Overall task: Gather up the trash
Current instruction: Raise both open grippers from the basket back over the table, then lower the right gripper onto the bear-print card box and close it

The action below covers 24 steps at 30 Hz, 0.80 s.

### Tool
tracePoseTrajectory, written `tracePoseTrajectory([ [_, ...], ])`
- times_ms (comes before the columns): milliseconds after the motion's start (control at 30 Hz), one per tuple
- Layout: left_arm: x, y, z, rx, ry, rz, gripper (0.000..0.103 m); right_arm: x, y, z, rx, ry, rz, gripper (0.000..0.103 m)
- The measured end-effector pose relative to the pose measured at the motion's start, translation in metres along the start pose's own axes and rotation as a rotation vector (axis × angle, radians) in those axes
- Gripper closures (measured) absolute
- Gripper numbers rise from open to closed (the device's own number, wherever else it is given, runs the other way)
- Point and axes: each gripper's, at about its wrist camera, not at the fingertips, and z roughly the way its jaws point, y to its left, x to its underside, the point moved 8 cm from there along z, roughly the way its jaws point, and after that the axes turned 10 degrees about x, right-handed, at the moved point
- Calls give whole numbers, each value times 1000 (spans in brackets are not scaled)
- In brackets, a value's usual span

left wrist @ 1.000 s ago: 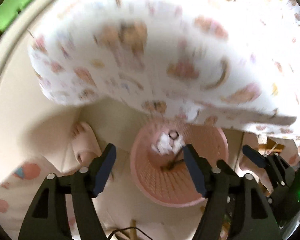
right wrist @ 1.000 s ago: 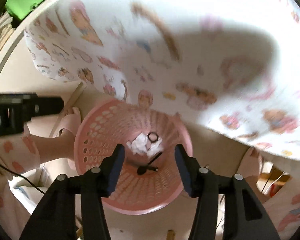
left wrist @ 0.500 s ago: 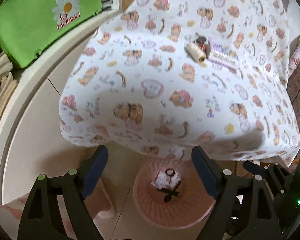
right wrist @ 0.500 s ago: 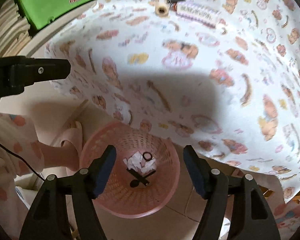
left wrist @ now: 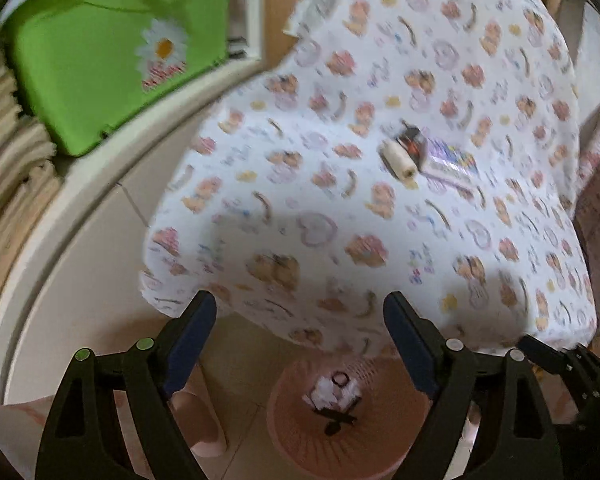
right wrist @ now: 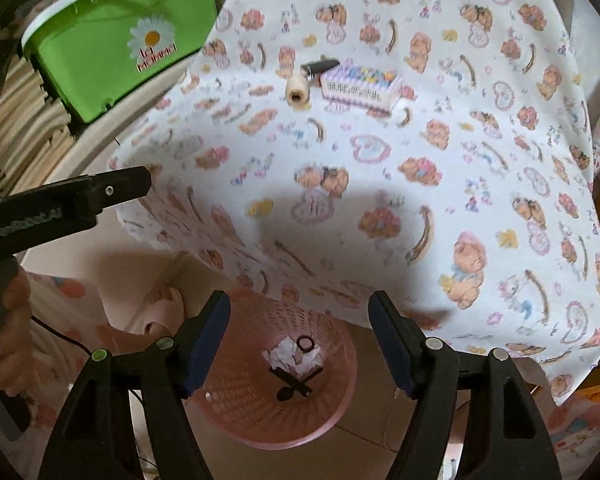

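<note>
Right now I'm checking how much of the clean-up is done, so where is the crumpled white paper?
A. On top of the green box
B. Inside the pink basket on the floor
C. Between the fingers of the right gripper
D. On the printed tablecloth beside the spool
B: the crumpled white paper lies at the bottom of the pink basket, below the table's edge, with black bits around it; both grippers are open and empty.
</note>
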Motion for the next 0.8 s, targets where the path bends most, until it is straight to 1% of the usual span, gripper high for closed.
tracePoseTrajectory([
  [67,-3,3,-4,1,-15,-11,17,-6,-3,-10,-4,-31,12,29],
  [167,-10,3,-7,29,-16,-14,17,-15,-10,-21,-6,-72,31,29],
  [200,-16,2,-9,23,-27,-4,17,-19,-13,-25,-4,-86,36,28],
  [267,-28,4,-11,-33,-53,19,17,-31,-20,-32,4,-122,37,25],
  [300,-36,4,-11,-60,-55,37,17,-37,-24,-34,11,-135,37,25],
  [333,-45,4,-12,-69,-55,53,17,-46,-28,-37,22,-150,41,25],
  [433,-72,1,-19,-72,-82,79,17,-70,-43,-49,14,-186,56,24],
  [500,-89,-3,-23,-67,-98,93,17,-86,-52,-55,35,-219,32,24],
  [567,-100,-9,-23,-48,-104,103,14,-105,-64,-61,68,-255,-3,21],
  [633,-108,-14,-19,-44,-102,111,12,-120,-74,-63,83,-276,-14,21],
  [733,-116,-19,-14,-97,-116,131,10,-140,-91,-62,80,-294,25,18],
  [800,-119,-23,-8,-84,-113,143,9,-151,-101,-59,68,-302,62,18],
])
